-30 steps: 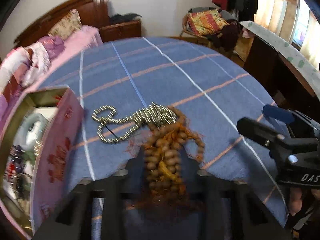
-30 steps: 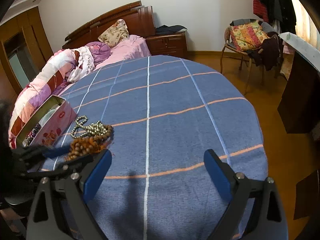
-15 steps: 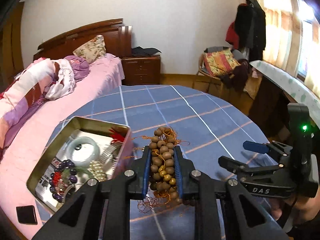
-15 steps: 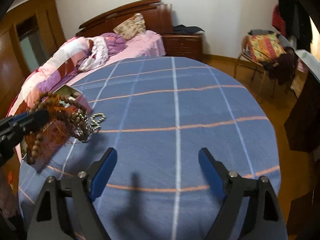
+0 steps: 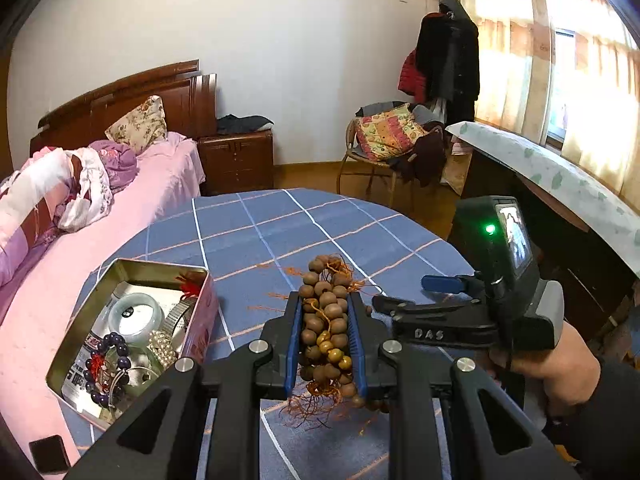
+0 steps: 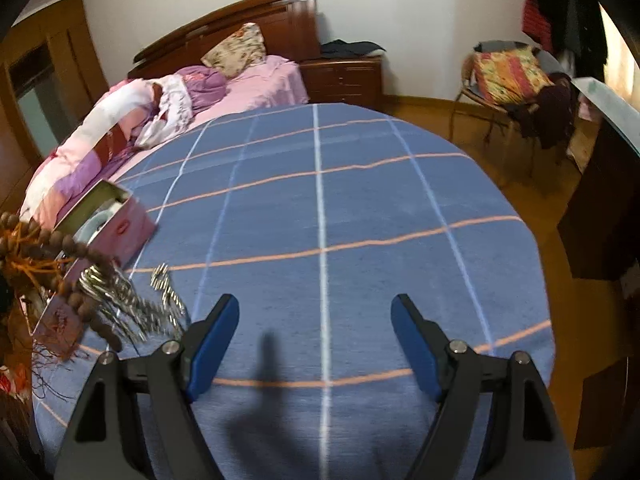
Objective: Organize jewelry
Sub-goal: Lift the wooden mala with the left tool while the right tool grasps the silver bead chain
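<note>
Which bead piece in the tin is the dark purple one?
The purple bead bracelet at the near left of the tin. Its beads are large, dark and round; beside it the pearl piece is pale and small-beaded.

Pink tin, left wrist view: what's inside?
In the pink tin: a pale green bangle, dark purple bead bracelet, pearl bracelet, metal watch band, red tassel, printed paper under them. The near wall hides the rest.

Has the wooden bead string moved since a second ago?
Yes. The wooden bead string, clamped in the left gripper, rose off the blue tablecloth, toward the tin.
</note>
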Available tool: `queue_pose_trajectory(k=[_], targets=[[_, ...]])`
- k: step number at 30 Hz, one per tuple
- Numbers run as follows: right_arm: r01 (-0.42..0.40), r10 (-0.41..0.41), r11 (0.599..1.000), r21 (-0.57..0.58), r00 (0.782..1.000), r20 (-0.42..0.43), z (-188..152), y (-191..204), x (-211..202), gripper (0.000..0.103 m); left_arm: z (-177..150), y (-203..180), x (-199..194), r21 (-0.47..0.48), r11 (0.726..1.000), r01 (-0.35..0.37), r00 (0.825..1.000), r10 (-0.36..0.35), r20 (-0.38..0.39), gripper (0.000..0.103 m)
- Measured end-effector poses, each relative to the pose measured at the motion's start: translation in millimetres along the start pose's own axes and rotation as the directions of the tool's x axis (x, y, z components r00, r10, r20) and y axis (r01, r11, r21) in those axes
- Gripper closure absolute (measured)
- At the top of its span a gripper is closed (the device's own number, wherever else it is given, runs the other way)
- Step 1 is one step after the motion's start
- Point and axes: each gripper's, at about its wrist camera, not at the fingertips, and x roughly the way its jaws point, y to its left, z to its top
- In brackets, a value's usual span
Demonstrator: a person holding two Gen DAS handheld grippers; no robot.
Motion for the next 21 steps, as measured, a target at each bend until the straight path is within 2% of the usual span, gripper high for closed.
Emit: queue_pose_trajectory(k=[3, 6, 11, 13, 15, 16, 21], targets=[[-0.005, 0.005, 1.000, 0.011, 1.000, 0.005, 0, -2, -1, 0.021, -5, 9, 10, -0.023, 1.000, 0.012, 0.999, -0.012, -0.037, 0.082], [-0.021, 0.021, 1.000, -0.006, 1.000, 0.000, 0, 4, -1, 0.021, -18, 19, 25, -0.054, 0.998, 0.010, 0.994, -0.016, -0.106, 0.082], [-0.073, 0.072, 0.995, -0.062, 0.997, -0.019, -6, 18, -1, 0.021, -45, 26, 34, -0.068, 0.997, -0.025, 0.983, 0.011, -0.185, 0.080], [-0.074, 0.072, 0.993, -0.093, 0.997, -0.022, -7, 25, 0, 0.021, -49, 28, 34, -0.073, 0.997, -0.034, 0.979, 0.019, -0.202, 0.077], [-0.075, 0.073, 0.992, -0.104, 0.997, -0.028, -8, 28, 1, 0.021, -52, 30, 34, -0.068, 0.996, -0.055, 0.976, 0.039, -0.213, 0.063], [-0.079, 0.076, 0.991, -0.105, 0.997, -0.030, -7, 29, 1, 0.021, -53, 30, 34, -0.063, 0.996, -0.064, 0.977, 0.049, -0.209, 0.061], [-0.074, 0.071, 0.990, -0.120, 0.997, -0.032, 1, 34, 5, 0.021, -55, 29, 35, -0.040, 0.997, -0.064, 0.972, 0.053, -0.227, 0.059]])
